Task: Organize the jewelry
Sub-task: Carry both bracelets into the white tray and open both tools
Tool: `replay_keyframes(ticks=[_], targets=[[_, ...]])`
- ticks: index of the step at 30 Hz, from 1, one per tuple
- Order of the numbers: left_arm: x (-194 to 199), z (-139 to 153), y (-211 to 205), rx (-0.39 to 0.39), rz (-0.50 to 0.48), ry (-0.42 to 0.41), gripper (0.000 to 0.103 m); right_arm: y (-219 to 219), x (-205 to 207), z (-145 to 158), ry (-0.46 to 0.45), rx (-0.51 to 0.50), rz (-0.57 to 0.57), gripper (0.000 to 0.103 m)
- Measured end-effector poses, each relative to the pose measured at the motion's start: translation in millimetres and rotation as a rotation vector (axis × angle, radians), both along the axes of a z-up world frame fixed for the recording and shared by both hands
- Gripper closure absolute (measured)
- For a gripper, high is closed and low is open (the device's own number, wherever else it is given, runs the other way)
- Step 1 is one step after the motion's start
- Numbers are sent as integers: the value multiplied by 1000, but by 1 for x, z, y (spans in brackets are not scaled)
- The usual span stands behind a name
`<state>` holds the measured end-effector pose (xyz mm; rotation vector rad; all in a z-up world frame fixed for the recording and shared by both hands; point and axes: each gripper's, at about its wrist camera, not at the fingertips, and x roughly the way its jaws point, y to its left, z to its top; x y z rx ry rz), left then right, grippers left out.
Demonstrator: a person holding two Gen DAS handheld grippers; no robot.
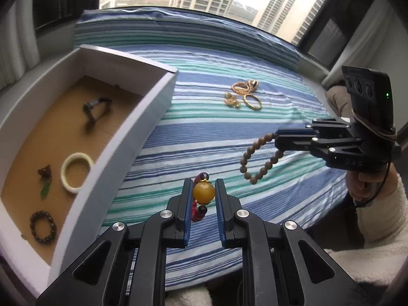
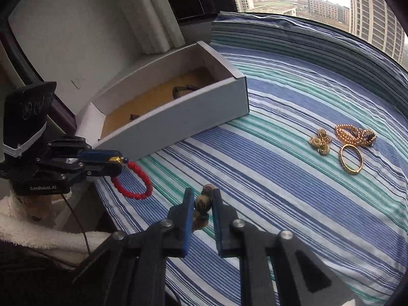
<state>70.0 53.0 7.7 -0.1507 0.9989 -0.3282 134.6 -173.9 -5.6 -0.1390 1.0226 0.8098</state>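
Bracelets are what you carry in both hands now: your left gripper [image 1: 202, 191] has its jaws drawn narrow on the big amber bead [image 1: 203, 191] of the red bead bracelet [image 2: 132, 181], whose loop hangs free below the fingers, clear of the striped bedspread [image 1: 229, 58]; your right gripper [image 2: 201, 202] is pinched just as narrowly on a carved bead of the brown bead bracelet [image 1: 257, 158], which also dangles in the air. What matters for the coming move is where the open white box [image 1: 132, 127] lies from each load. It sits to the left of both grippers, its long axis running away from you toward the window, and its near long wall stands between the bracelets and the brown floor inside. Your left hand looks the nearer one, just beside that wall, so I would expect it to go over first, with the right well apart and farther to travel. Inside already lie a pale bangle [image 1: 76, 172], a dark bead bracelet [image 1: 42, 229] and a few smaller pieces, so aim for bare floor. Still out on the bedspread, beyond both grippers, wait the gold chain [image 1: 245, 86], gold ring [image 1: 252, 102] and gold earrings [image 1: 232, 100].
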Motion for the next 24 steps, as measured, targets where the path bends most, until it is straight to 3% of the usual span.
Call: replay_keyframes(ticks=[5,10,19,24], targets=[[-6,38,78,33,249,-59,88,61,9,50,-46,115,92,89],[12,30,136,116,432,-46,88,138,27,71,-87,138,173,89],[40,-37,198,164,587,85,87,275,62,24,-46,44,219,89],[35,-60,209,180,614,126,87,311,72,-7,-52,-10,194,89]])
